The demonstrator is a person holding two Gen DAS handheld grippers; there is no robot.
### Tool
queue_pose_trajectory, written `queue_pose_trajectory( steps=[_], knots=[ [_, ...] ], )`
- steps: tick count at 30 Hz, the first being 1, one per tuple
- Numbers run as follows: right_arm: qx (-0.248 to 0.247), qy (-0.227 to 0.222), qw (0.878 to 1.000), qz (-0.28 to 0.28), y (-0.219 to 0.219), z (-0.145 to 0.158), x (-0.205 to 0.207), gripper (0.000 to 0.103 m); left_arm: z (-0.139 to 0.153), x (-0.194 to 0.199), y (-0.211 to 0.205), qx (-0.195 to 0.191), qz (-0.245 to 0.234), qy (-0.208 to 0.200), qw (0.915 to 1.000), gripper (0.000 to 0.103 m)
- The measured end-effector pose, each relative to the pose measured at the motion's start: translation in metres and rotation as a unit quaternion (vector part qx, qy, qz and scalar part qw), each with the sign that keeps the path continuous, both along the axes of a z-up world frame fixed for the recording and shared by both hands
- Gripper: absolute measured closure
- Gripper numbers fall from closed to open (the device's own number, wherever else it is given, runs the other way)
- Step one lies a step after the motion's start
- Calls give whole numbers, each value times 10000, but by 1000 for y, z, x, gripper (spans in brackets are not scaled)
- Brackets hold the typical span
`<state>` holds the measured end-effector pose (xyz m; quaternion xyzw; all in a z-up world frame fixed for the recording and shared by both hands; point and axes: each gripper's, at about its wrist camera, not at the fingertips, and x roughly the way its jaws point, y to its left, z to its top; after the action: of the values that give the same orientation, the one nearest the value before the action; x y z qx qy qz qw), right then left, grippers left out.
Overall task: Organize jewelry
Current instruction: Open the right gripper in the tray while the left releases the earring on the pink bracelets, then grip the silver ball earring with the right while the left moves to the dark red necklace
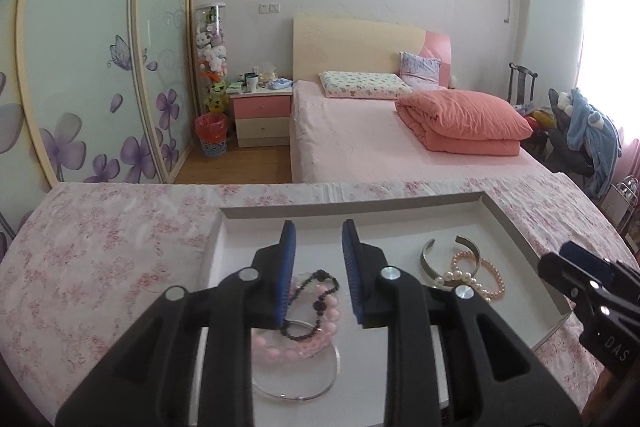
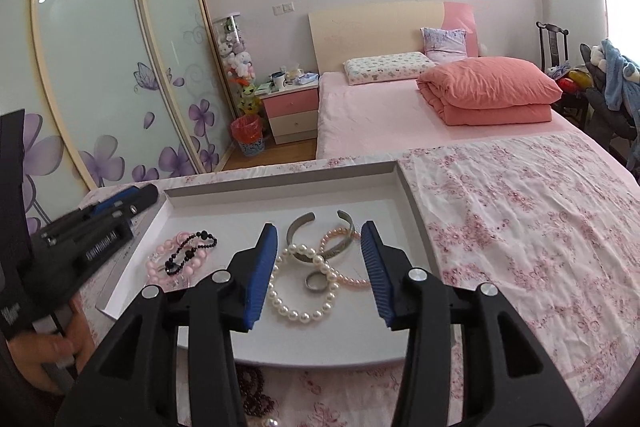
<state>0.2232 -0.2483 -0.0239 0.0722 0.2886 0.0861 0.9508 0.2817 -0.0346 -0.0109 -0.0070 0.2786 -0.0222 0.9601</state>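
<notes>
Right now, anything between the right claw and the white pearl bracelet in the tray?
Nothing visible. The right claw is open above the white pearl bracelet, which lies in the white tray with clear space over it. A silver ring and a pink pearl strand overlap it, though.

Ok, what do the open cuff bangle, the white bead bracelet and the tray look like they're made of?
Cuff bangle: apparently metal, a dull silver-grey band with a soft sheen and an open gap. White bead bracelet: glossy cream round beads, pearl-like; real or imitation I cannot tell. Tray: looks like matte white cardboard, with thin straight walls and grey cut edges.
</notes>
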Motion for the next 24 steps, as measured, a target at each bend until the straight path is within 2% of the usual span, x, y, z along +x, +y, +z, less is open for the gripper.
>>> queue_pose_trajectory(
  steps=[4,9,13,18,22,24],
  knots=[
    [-22,36,10000,39,0,0,-8,58,7,-11,12,-9,161,-33,9999,77],
    [-161,131,9996,202,3,-2,-25,58,8,-38,24,85,240,-40,9997,67],
    [-341,346,9978,458,8,-10,-40,58,1,-65,30,143,235,78,9996,58],
    [-686,774,9906,892,16,-31,-60,58,-13,-98,42,200,247,347,9989,39],
    [-863,1040,9839,1173,25,-47,-72,62,-24,-113,56,178,304,561,9978,33],
    [-904,1150,9810,1271,30,-53,-74,67,-27,-117,61,149,361,658,9971,32]
  ],
)
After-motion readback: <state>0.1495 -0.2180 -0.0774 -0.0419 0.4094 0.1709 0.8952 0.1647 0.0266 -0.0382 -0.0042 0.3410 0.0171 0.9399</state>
